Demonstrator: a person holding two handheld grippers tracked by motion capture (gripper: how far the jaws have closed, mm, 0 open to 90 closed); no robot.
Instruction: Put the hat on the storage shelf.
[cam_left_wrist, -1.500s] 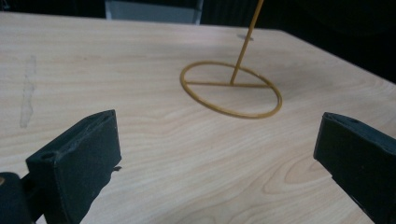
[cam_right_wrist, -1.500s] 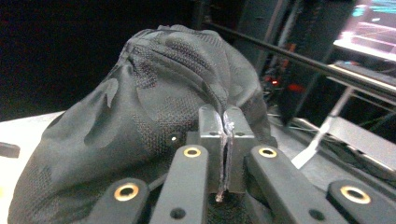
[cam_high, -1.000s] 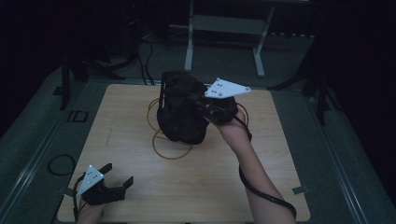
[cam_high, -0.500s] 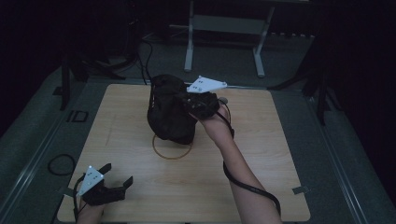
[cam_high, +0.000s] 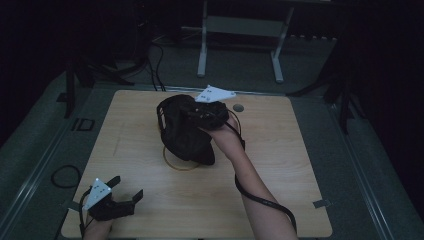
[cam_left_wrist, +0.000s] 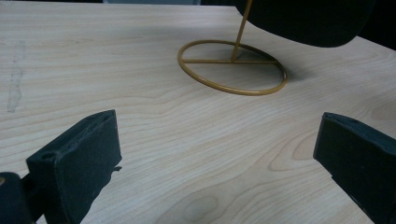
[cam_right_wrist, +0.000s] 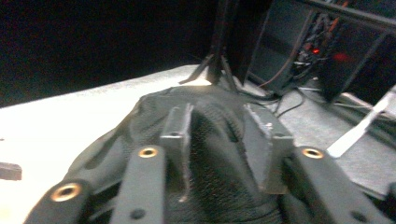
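Note:
A black mesh cap (cam_high: 181, 134) sits over a gold wire stand whose ring base (cam_high: 176, 163) rests on the wooden table (cam_high: 280, 165). My right gripper (cam_high: 199, 117), held from the cap's right side, is shut on a fold of the cap's fabric. In the right gripper view, that gripper (cam_right_wrist: 220, 140) has the dark mesh (cam_right_wrist: 210, 186) pinched between its jaws. My left gripper (cam_high: 128, 188) rests open at the table's near left corner, far from the cap. In the left gripper view, the left gripper (cam_left_wrist: 217, 144) faces the gold ring (cam_left_wrist: 232, 67) and upright rod, with the cap's lower edge (cam_left_wrist: 308, 21) above.
A small round grommet (cam_high: 238, 107) is set in the table behind the cap. Beyond the far edge stand metal frame legs (cam_high: 202, 55) and cables on the dark floor. Bare tabletop lies between the left gripper and the stand.
My right gripper has shifted left and slightly toward me with the cap in its jaws, moving the cap over the stand. The left gripper has stayed in place.

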